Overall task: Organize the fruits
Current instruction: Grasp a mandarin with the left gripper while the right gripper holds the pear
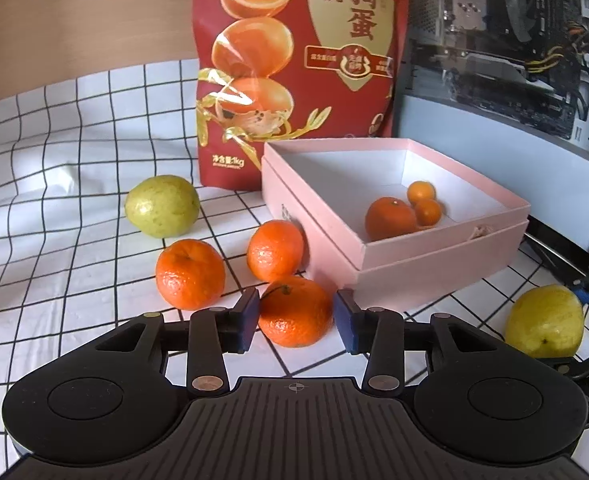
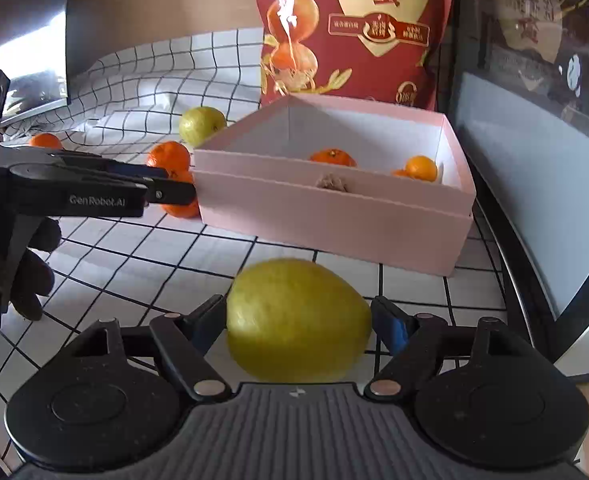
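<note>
My left gripper (image 1: 296, 320) is open, low over the checked cloth, its blue pads on either side of a tangerine (image 1: 296, 312) that rests on the cloth. Two more tangerines (image 1: 190, 274) (image 1: 275, 250) and a yellow-green fruit (image 1: 161, 206) lie just beyond it. The pink box (image 1: 414, 276) to the right holds a tangerine (image 1: 390, 218) and two small orange fruits (image 1: 426, 202). My right gripper (image 2: 298, 324) is open around a large yellow lemon (image 2: 298, 320), which sits on the cloth in front of the box (image 2: 334, 224).
A tall red snack bag (image 1: 294, 60) stands behind the box. A glass-sided computer case (image 1: 514, 60) walls off the right side. In the right wrist view a gloved hand (image 2: 30, 272) holds the left gripper, and another tangerine (image 2: 45, 141) lies far left.
</note>
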### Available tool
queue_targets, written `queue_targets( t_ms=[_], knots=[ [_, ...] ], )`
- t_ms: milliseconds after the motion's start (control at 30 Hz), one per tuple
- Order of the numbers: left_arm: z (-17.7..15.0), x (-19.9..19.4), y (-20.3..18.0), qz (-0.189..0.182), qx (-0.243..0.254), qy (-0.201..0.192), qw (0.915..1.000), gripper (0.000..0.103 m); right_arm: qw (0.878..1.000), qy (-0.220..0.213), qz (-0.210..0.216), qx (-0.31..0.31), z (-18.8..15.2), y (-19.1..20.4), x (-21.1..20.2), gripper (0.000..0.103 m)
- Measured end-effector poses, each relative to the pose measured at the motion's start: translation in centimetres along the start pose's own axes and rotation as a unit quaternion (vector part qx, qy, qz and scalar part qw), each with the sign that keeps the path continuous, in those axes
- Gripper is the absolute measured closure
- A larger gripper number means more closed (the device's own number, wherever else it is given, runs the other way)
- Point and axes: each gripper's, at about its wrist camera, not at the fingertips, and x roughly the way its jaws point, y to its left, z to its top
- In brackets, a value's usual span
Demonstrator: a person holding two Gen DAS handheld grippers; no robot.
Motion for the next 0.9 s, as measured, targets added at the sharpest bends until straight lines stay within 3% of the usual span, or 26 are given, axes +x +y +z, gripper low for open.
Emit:
queue_targets(
  t_ms=[167,333,900],
  knots=[
    [-0.2,0.6,1.0,-0.020,-0.030,0.016,0.9992,0.049,1.000,0.012,-0.001,0.019,0.1,-0.5,0.3,0.023],
    [-0.2,0.3,1.2,-0.025,-0.038,0.014,0.9989,0.054,1.000,0.013,-0.001,0.022,0.2,-0.6,0.3,0.022],
    [-1.7,-3.8,0.2,-0.042,-0.047,0.005,0.9980,0.057,0.999,0.012,0.003,0.035,0.2,-1.0,0.3,0.018]
  ],
)
